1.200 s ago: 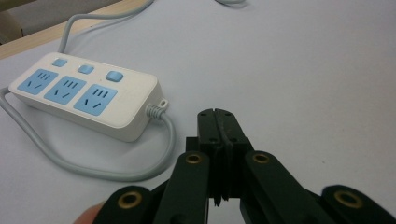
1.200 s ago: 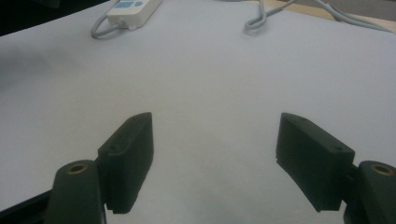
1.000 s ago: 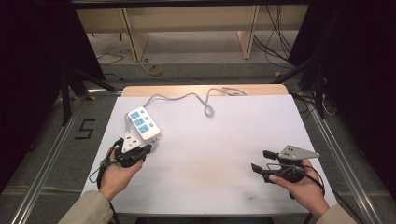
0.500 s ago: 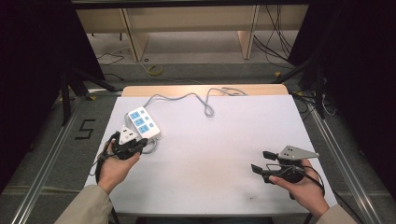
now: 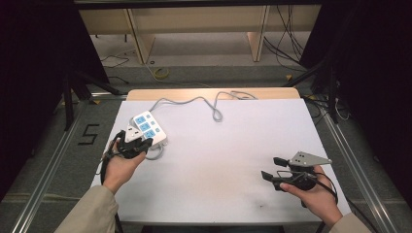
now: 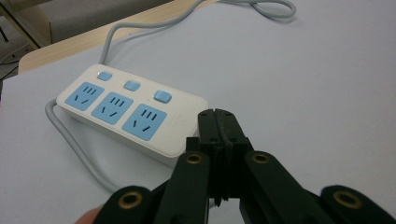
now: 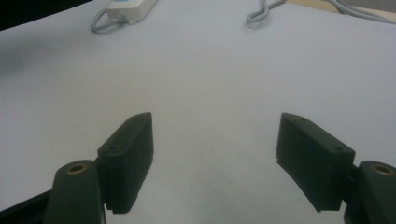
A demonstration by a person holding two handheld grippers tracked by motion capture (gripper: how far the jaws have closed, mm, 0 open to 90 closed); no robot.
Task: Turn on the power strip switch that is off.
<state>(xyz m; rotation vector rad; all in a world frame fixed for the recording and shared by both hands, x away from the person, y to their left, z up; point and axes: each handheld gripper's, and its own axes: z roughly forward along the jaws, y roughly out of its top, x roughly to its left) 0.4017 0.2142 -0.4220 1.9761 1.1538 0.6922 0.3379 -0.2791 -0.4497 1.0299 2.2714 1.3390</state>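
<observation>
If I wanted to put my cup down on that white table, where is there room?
Plenty. The white table is bare through the middle and near edge, between the left gripper and the right gripper, and over its far right. It is crowded at the far left, around the power strip and its grey cable.

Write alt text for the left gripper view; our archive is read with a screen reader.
The left gripper points its two black jaws, closed together with nothing between them, at the near end of a white power strip on a white table. The strip has three blue sockets, three blue buttons and a grey cord that loops around its end.
</observation>
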